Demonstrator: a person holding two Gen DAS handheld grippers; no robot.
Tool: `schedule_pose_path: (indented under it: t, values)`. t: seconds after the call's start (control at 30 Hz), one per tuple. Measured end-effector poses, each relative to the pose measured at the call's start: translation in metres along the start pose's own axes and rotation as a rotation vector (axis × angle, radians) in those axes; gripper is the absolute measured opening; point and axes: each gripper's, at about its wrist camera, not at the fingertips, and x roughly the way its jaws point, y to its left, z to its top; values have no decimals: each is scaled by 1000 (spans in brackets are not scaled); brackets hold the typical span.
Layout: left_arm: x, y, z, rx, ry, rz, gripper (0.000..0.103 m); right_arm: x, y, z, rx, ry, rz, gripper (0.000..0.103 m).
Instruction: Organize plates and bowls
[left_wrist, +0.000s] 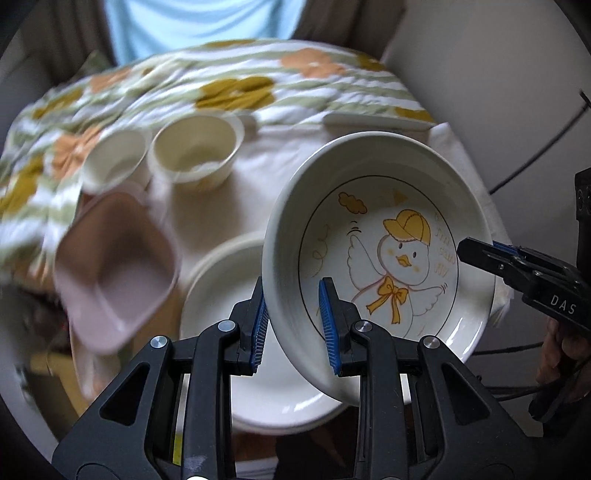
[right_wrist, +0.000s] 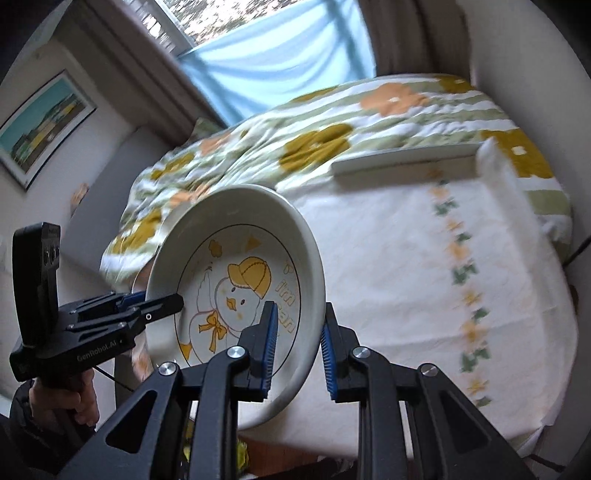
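A white deep plate with a yellow-capped duck drawing (left_wrist: 380, 254) is held tilted in the air between both grippers. My left gripper (left_wrist: 293, 321) is shut on its near-left rim. My right gripper (right_wrist: 297, 349) is shut on the opposite rim of the same plate (right_wrist: 236, 295); it shows at the right in the left wrist view (left_wrist: 480, 253), and the left gripper shows at the left in the right wrist view (right_wrist: 155, 301). Below the plate lies a stack of plain white plates (left_wrist: 221, 280). A pink square bowl (left_wrist: 114, 266) and two cream bowls (left_wrist: 195, 151) (left_wrist: 114, 158) stand to the left.
The table carries a white cloth (right_wrist: 406, 258) with a flower-pattern border, and a floral quilt (left_wrist: 236, 92) lies behind it. A flat white rectangular dish (right_wrist: 406, 160) sits at the far edge. A wall is on the right, a window with a blue curtain behind.
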Motion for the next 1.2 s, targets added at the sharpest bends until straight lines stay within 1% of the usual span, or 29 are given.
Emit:
schedule_pose_path:
  t: [0.1, 0.3, 0.4, 0.53, 0.73, 0.8, 0.9, 0.97, 1.1, 1.2]
  values:
    - [3, 17, -26, -71, 18, 26, 24, 16, 11, -12, -42, 45, 23, 21]
    - [21, 41, -57, -173, 58, 59, 24, 53, 26, -24, -119, 125, 44, 21]
    - [29, 47, -63, -201, 65, 72, 24, 67, 34, -28, -152, 154, 39, 21]
    - [42, 51, -65, -213, 79, 84, 24, 78, 37, -26, -191, 167, 21, 21]
    - [59, 48, -64, -216, 94, 99, 24, 84, 39, -25, -246, 163, -19, 21]
    - [62, 46, -63, -201, 96, 120, 24, 85, 39, -24, -261, 159, -28, 21]
    - [62, 41, -59, -171, 83, 165, 24, 87, 40, -23, -277, 160, -38, 21]
    - [63, 36, -57, -138, 72, 212, 24, 88, 40, -23, -290, 159, -47, 20]
    - [64, 29, -57, -85, 52, 287, 24, 93, 43, -26, -333, 156, -81, 20]
    - [64, 24, -59, -55, 38, 337, 24, 92, 47, -28, -375, 137, -108, 20]
